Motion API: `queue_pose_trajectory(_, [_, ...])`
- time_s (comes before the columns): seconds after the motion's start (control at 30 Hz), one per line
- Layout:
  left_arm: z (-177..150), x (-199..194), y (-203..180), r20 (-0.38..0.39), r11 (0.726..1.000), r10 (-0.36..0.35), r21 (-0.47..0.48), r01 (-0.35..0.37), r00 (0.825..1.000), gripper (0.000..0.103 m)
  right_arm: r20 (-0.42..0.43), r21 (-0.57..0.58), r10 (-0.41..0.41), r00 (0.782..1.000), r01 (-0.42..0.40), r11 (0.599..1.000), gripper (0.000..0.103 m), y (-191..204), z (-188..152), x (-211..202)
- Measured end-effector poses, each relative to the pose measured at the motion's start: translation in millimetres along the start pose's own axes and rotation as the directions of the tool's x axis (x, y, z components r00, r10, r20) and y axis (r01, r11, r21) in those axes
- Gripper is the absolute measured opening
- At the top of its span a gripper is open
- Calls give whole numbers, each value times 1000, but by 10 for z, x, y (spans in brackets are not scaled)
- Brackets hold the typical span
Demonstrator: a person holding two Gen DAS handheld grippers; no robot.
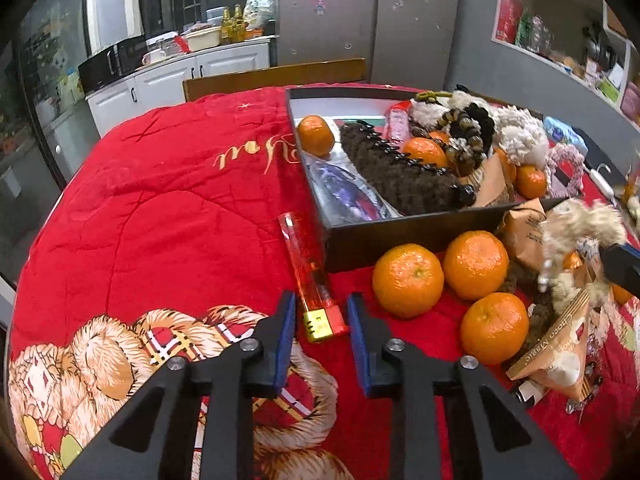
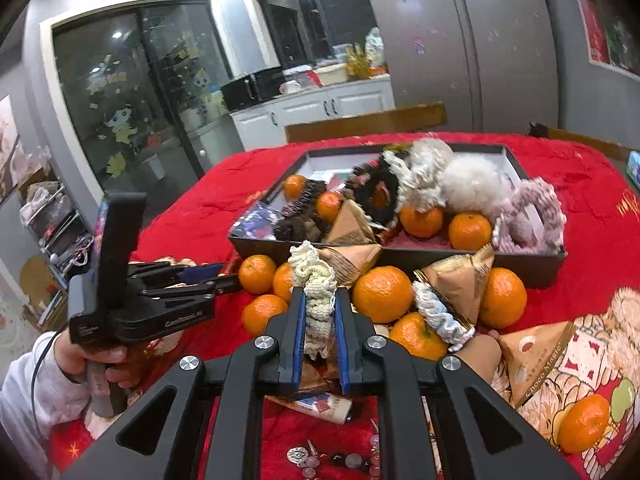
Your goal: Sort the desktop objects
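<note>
Left gripper fingers stand narrowly apart around the red lighter; right gripper fingers clamp a cream scrunchie.

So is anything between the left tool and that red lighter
Nothing visible. The lighter lies on the red cloth beside the tray, its gold end between the open left tool fingers.

Cream knitted scrunchie: lower end hidden between the jaws. Booklet: mostly covered beneath the jaws. Beads: below the jaws, too small to identify. Right-edge fluffy item: motion-blurred.
</note>
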State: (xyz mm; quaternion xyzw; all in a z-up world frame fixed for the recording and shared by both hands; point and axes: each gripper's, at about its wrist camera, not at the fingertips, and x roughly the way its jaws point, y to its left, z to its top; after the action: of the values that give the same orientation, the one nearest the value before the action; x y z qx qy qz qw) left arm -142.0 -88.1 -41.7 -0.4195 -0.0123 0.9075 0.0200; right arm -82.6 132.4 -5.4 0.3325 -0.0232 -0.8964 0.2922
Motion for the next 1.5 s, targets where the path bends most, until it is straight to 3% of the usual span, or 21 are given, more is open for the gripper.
queue_pose_trajectory(0.13, [-15, -17, 86, 11, 999, 6, -32, -6, 1000, 23, 57, -46, -17, 998, 19, 999, 13, 122, 7, -117])
queue_pose_trajectory(0.5, [-66, -244, 129, 70, 999, 33, -25, -32, 997, 22, 30, 6, 3, 1000, -3, 1000, 13, 20, 45, -99])
queue_pose_trajectory(0.83, [53, -449, 83, 148, 998, 50, -30, -46, 988, 22, 81, -12, -1, 997, 2, 1000, 13, 100, 89, -232])
queue_pose_trajectory(1.5, [103, -938, -413, 230, 996, -49, 88, 29, 972, 22, 112, 4, 2, 994, -3, 1000, 13, 24, 318, -363])
